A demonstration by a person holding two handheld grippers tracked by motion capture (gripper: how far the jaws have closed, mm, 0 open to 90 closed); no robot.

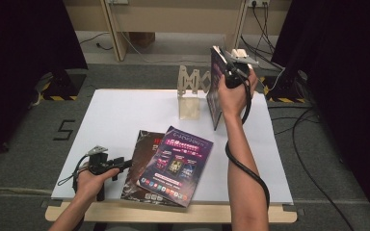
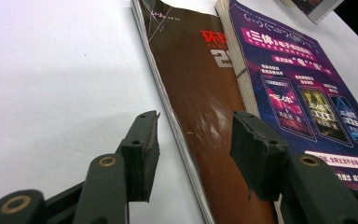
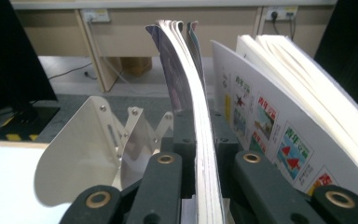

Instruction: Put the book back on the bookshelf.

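Pale wood makes up the folding book rack (image 1: 192,91) that is standing at the far side of the white table (image 1: 120,115); from above, its slots are showing no book between them. Just to its right, the right gripper (image 1: 234,67) is holding a purple-covered magazine (image 1: 215,91) upright on its lower edge, the jaws pinching the top of it. In the right gripper view the jaws are pressing flat against both sides of this magazine (image 3: 200,140), and a second one with a white cover (image 3: 279,135) is leaning close beside it; how that one is supported is cut off. The rack's cream plate (image 3: 74,158) is sitting to the left there.

Nearer the front edge, a purple magazine (image 1: 176,163) is lying partly over a brown magazine (image 1: 142,154). The left gripper (image 1: 120,166) is resting on the table at the brown one's edge, jaws spread and gripping nothing; in its own view the brown cover's (image 2: 205,126) edge is running between them. The cover print is too small to read.
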